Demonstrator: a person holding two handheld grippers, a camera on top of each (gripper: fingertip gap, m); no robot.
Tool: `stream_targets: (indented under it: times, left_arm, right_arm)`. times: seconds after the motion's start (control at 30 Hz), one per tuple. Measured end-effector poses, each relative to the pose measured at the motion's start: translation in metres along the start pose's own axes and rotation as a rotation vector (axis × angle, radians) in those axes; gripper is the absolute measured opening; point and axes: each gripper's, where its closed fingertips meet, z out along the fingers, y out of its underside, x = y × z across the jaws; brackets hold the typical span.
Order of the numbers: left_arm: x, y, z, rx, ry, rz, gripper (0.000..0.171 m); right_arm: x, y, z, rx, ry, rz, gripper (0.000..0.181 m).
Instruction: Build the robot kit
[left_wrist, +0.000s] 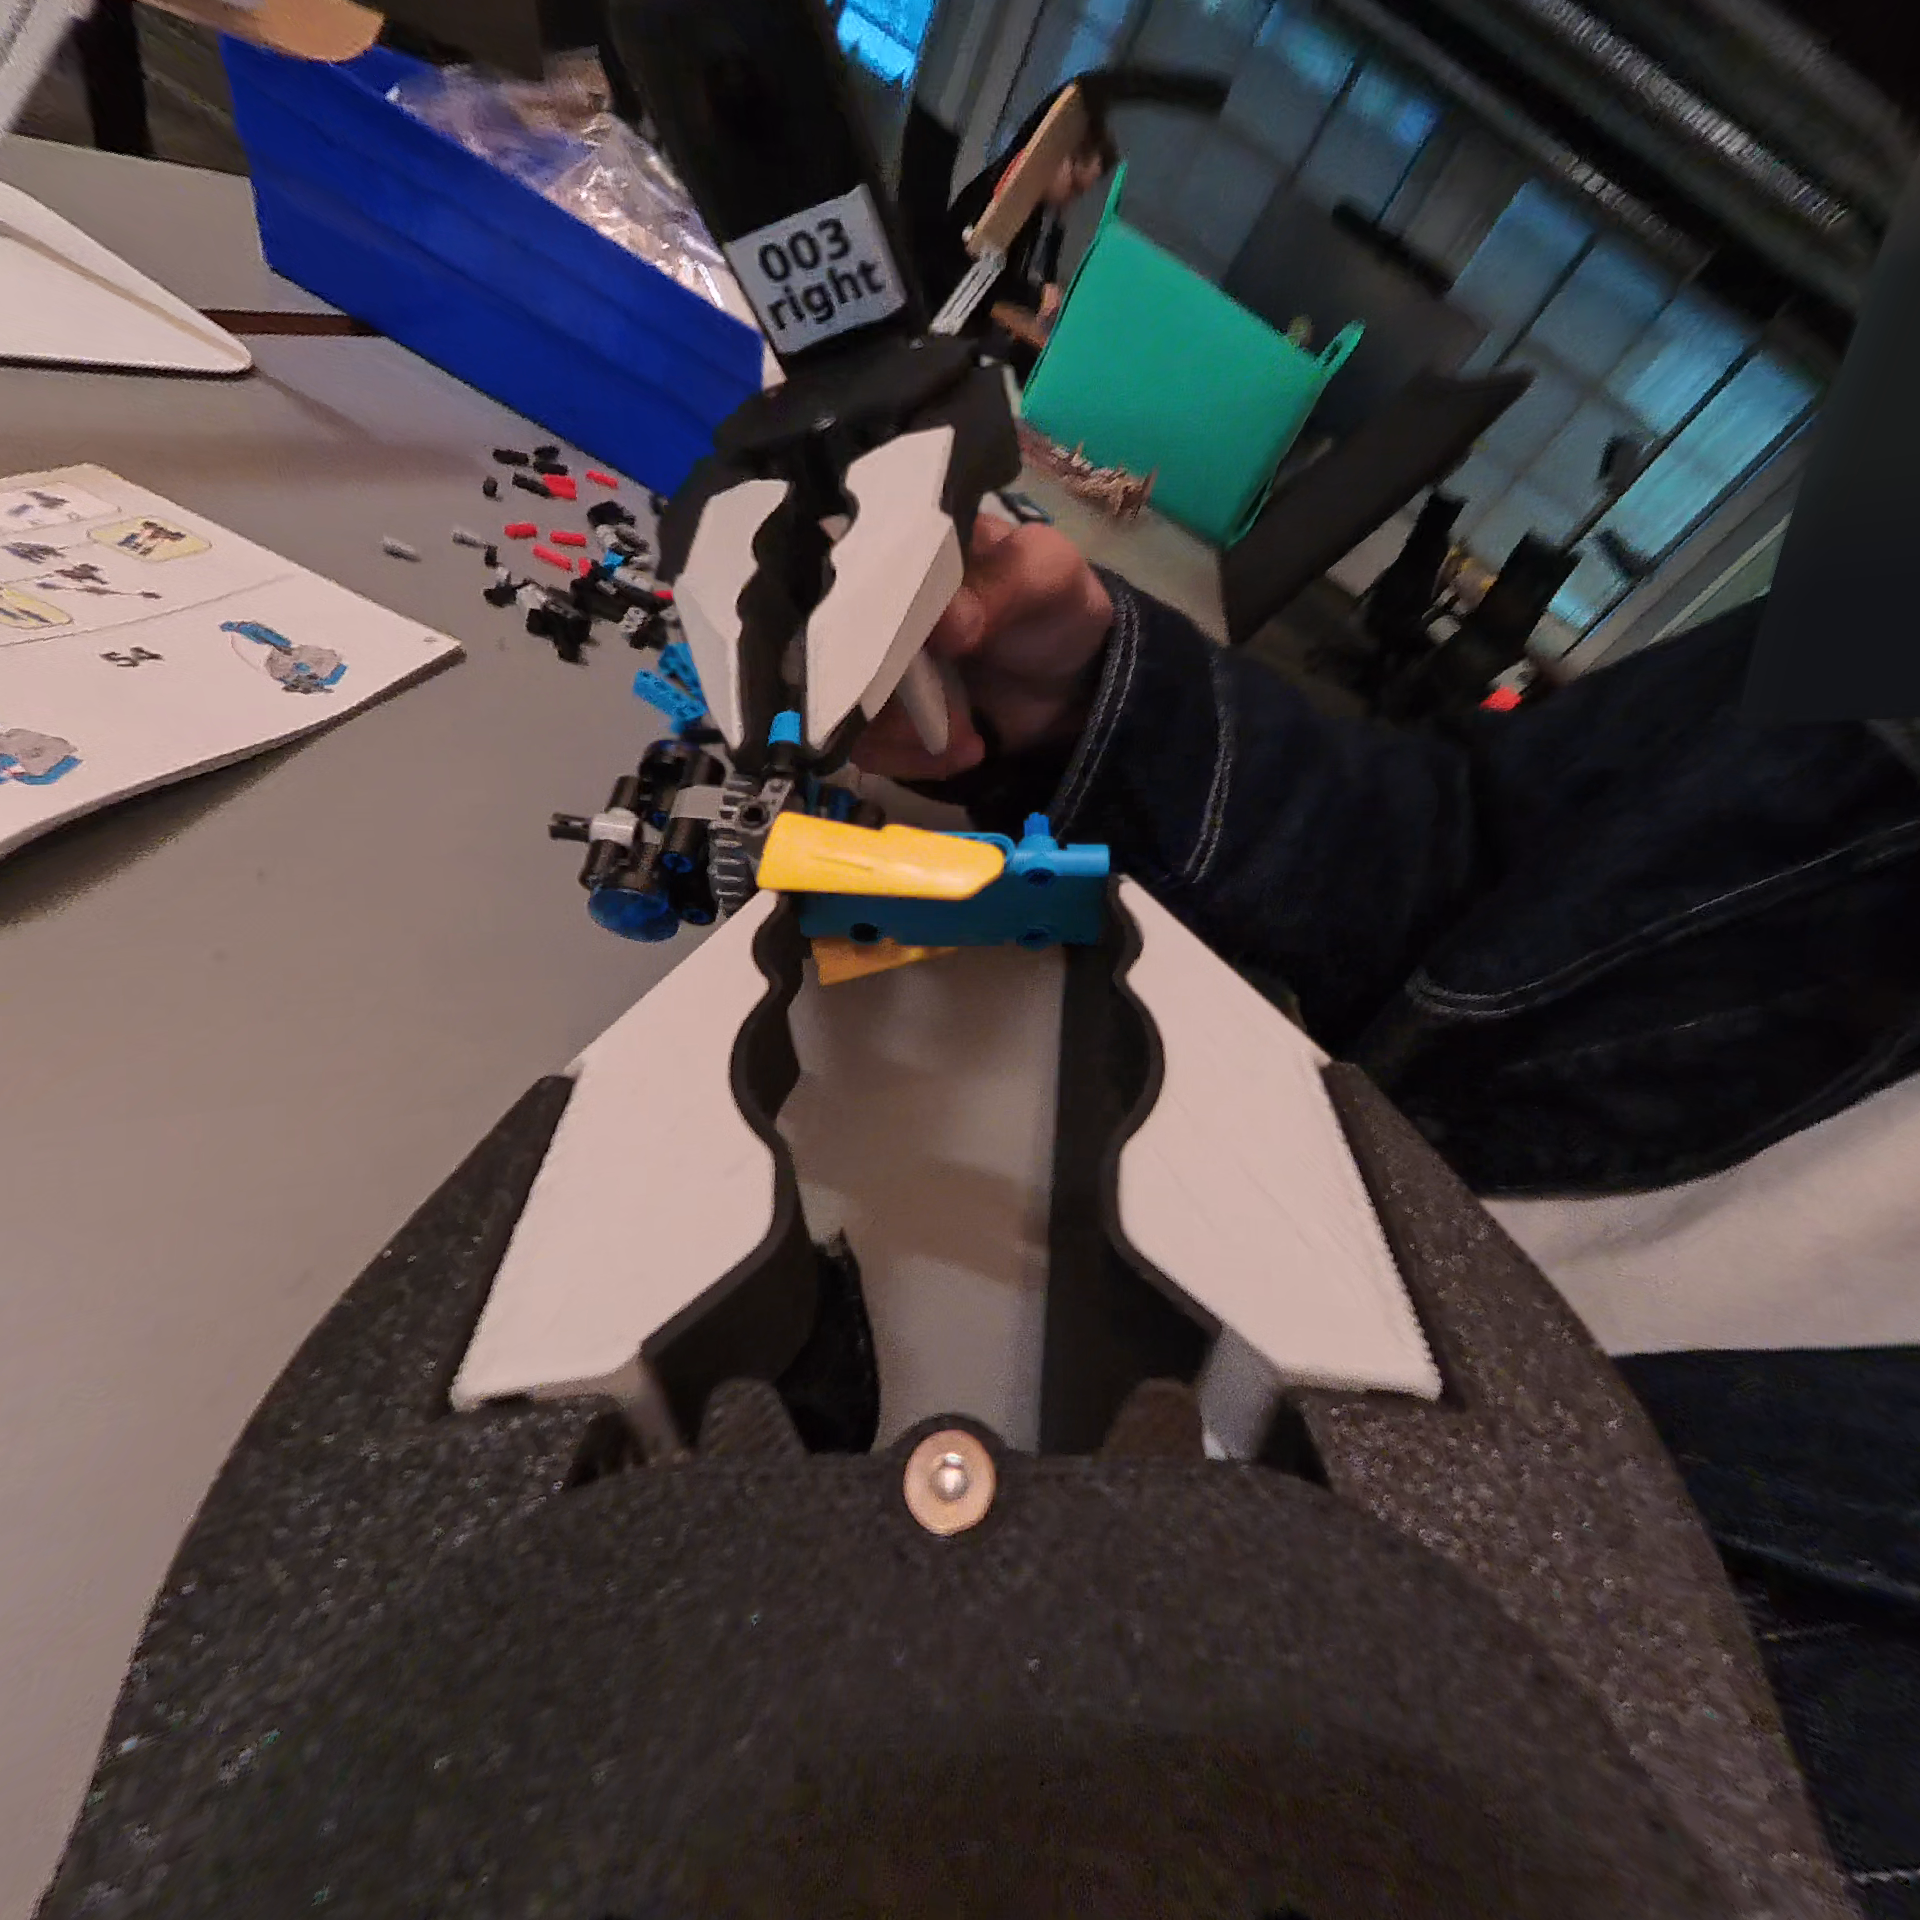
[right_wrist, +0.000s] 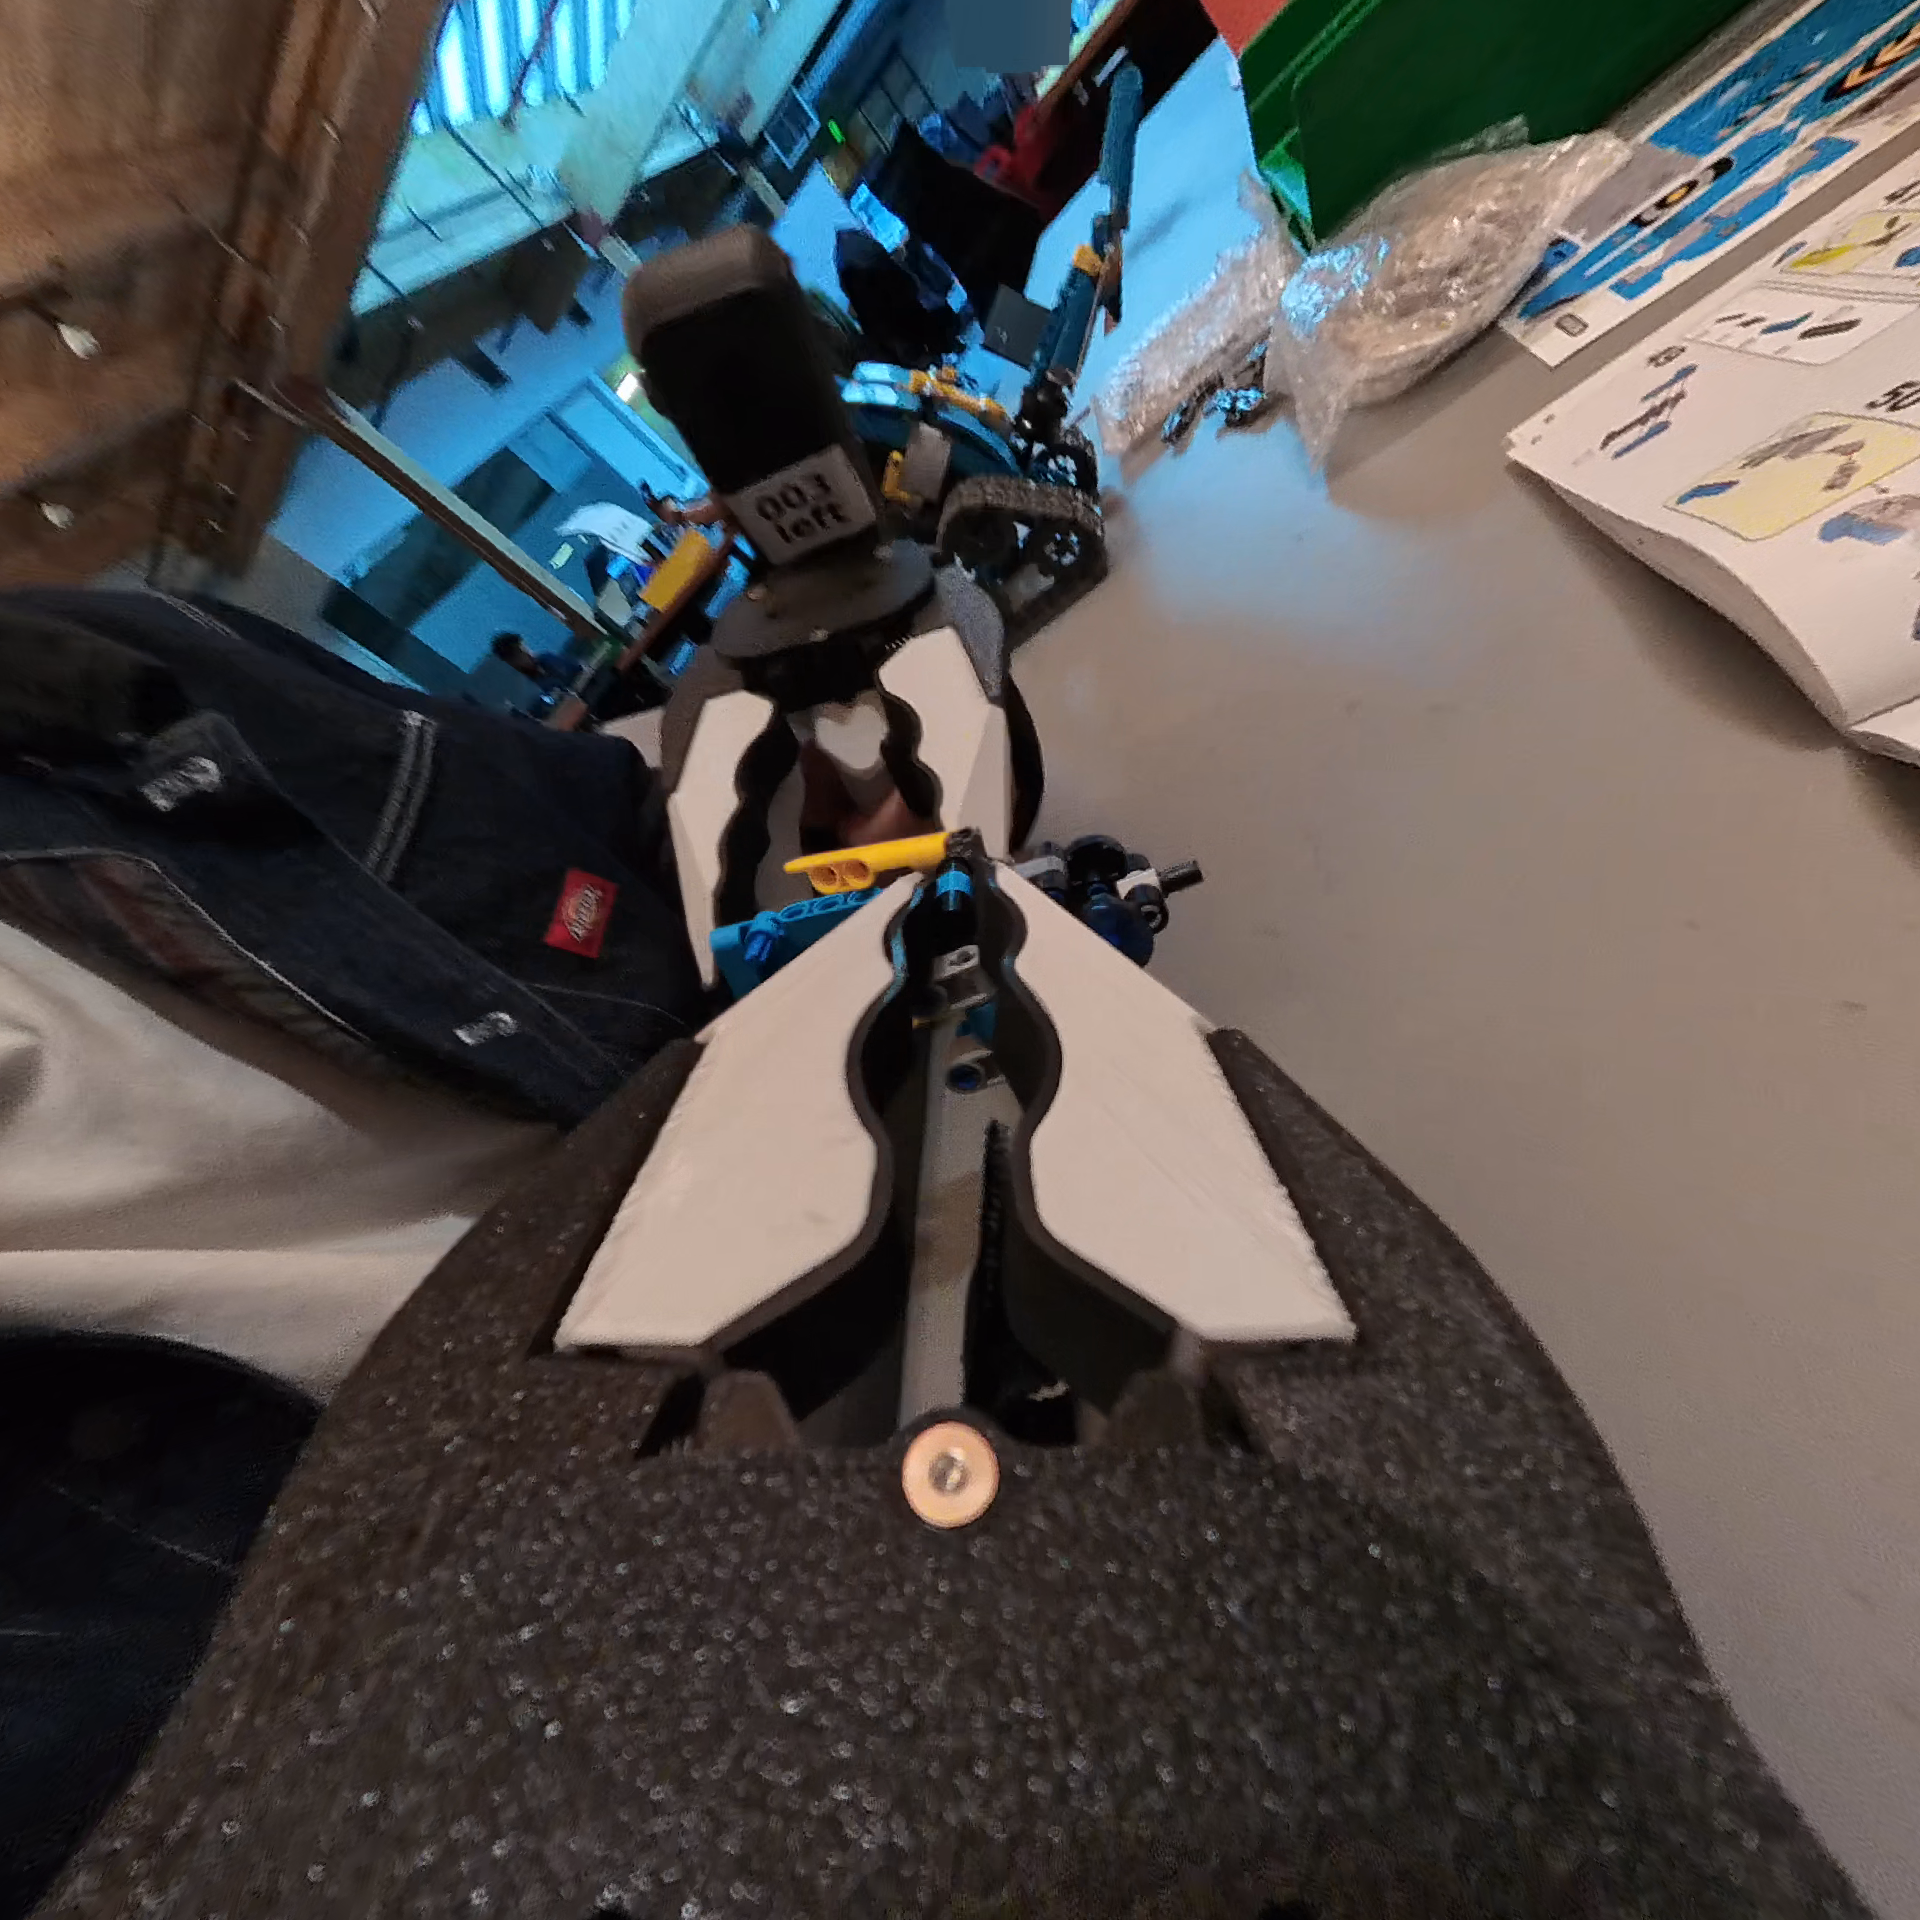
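A small toy-brick assembly hangs between both grippers above the grey table (left_wrist: 260, 1091). It has a blue block (left_wrist: 956, 909), a yellow wing panel (left_wrist: 873, 857), a grey gear and black wheel parts (left_wrist: 665, 842). My left gripper (left_wrist: 945, 904) is shut on the blue block. My right gripper (left_wrist: 787, 743) comes down from above and is shut on a blue-and-black pin (left_wrist: 784, 727) on top of the assembly. In the right wrist view the right gripper (right_wrist: 951, 883) pinches that pin (right_wrist: 951, 899). The left gripper (right_wrist: 831, 883) faces it, with the yellow panel (right_wrist: 862, 862) between its fingers.
An open instruction booklet (left_wrist: 156, 623) lies at left and also shows in the right wrist view (right_wrist: 1766, 468). Loose small parts (left_wrist: 571, 561) lie before a blue bin (left_wrist: 468, 239). A denim sleeve (left_wrist: 1455, 883), a green bin (right_wrist: 1455, 94), plastic bags (right_wrist: 1403, 281) and a tracked model (right_wrist: 997, 488) are nearby. Left and right tips are no more than a few centimetres apart.
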Motion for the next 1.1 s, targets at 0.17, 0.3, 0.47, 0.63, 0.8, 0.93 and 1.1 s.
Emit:
stream_targets:
  times: [0.17, 0.3, 0.47, 0.63, 0.8, 0.93, 1.1]
  left_arm:
    - [-0.006, 0.004, -0.002, -0.02, -0.035, 0.027, 0.057]
    - [-0.008, 0.006, -0.004, -0.033, -0.058, 0.05, 0.057]
    - [-0.004, 0.014, -0.002, -0.078, -0.043, 0.079, 0.057]
    - [-0.001, 0.019, 0.0, -0.106, -0.031, 0.093, 0.056]
    - [0.003, 0.022, 0.001, -0.119, -0.005, 0.093, 0.058]
    - [-0.002, 0.025, 0.0, -0.138, -0.022, 0.092, 0.057]
    - [-0.007, 0.021, -0.001, -0.115, -0.052, 0.083, 0.059]
  right_arm:
    - [0.006, 0.0, 0.004, 0.011, 0.05, -0.068, 0.007]
    - [0.008, 0.0, 0.007, -0.007, 0.126, -0.18, 0.007]
    - [0.007, 0.009, 0.007, -0.045, 0.072, -0.148, 0.006]
    - [0.006, 0.013, 0.007, -0.048, 0.03, -0.126, 0.006]
    - [0.002, 0.016, 0.007, -0.051, -0.038, -0.088, 0.006]
    - [0.008, 0.018, 0.007, -0.066, -0.022, -0.084, 0.007]
    - [0.012, 0.014, 0.006, -0.044, -0.003, -0.094, 0.007]
